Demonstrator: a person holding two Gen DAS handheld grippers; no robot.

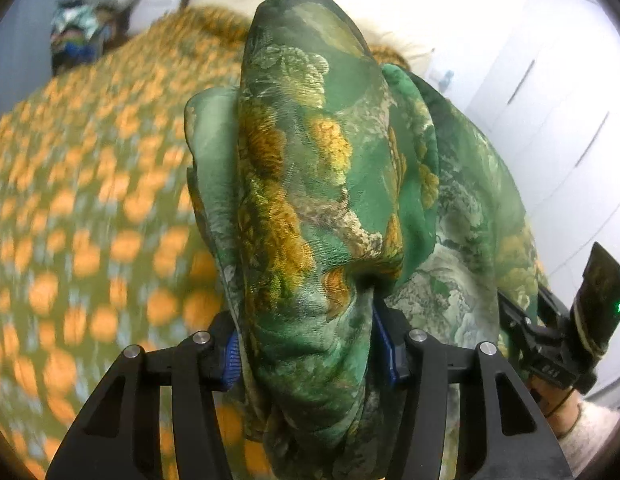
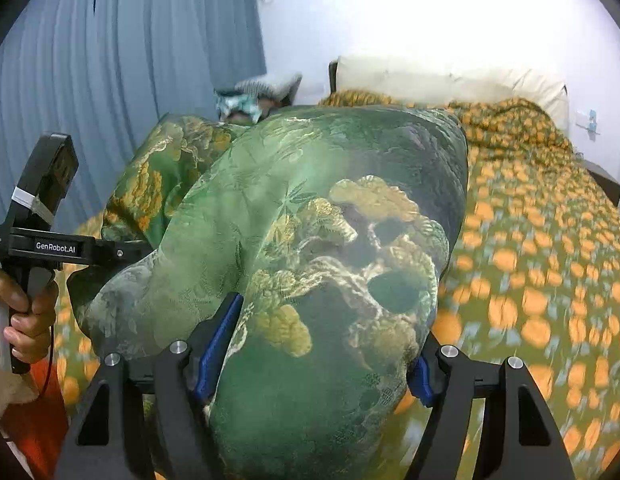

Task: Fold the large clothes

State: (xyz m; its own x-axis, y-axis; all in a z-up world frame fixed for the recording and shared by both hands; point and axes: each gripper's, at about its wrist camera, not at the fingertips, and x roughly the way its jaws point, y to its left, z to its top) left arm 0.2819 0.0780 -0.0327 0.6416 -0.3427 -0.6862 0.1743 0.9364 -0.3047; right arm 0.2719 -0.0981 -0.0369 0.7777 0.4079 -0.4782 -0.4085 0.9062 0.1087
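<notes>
left gripper (image 1: 310, 356): fingers clamped on bunched green floral garment (image 1: 310, 168) | right gripper (image 2: 314, 348): gripping same garment, frame centre | over orange-dotted bedspread (image 2: 550, 280)

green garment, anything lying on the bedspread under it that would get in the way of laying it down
Nothing visible does. The green floral garment is bunched in both grippers above the orange-dotted bedspread, which shows bare around it. The only other clothes sit far off near the headboard. The patch directly under the garment is hidden.
</notes>
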